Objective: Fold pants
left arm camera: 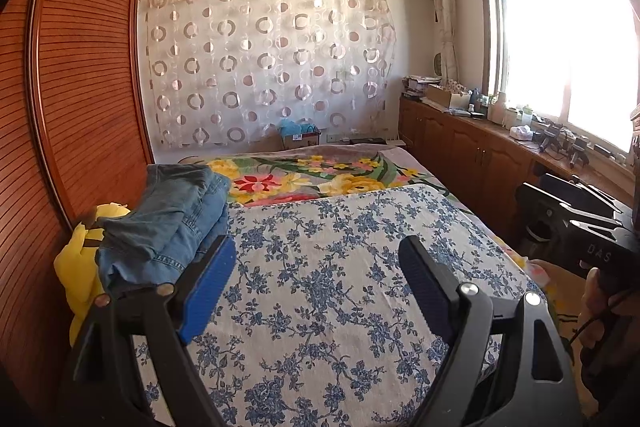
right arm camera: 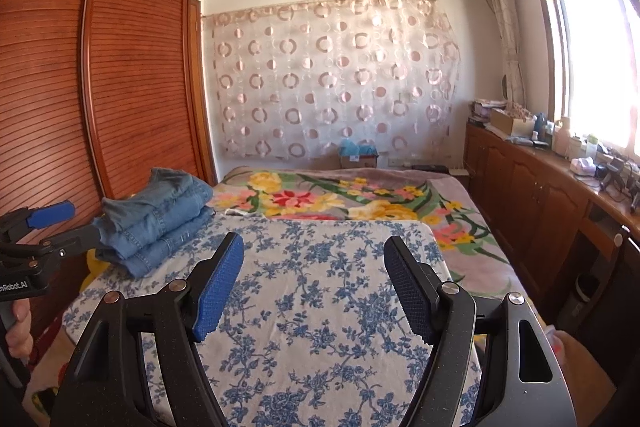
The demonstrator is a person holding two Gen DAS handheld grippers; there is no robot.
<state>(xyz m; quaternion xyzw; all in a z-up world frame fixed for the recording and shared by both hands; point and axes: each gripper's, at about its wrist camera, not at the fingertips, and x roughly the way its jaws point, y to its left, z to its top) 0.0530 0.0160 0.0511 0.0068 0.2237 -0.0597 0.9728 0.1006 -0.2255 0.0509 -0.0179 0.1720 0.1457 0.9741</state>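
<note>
The blue denim pants lie folded in a stack at the left edge of the bed, on the blue-flowered sheet; they also show in the right wrist view. My left gripper is open and empty, just right of the stack and above the sheet. It also shows at the left edge of the right wrist view, next to the stack. My right gripper is open and empty over the middle of the sheet.
A wooden slatted wardrobe stands close along the bed's left side. A yellow plush toy sits beside the pants. A floral blanket covers the far bed. Wooden cabinets with clutter run under the window at right.
</note>
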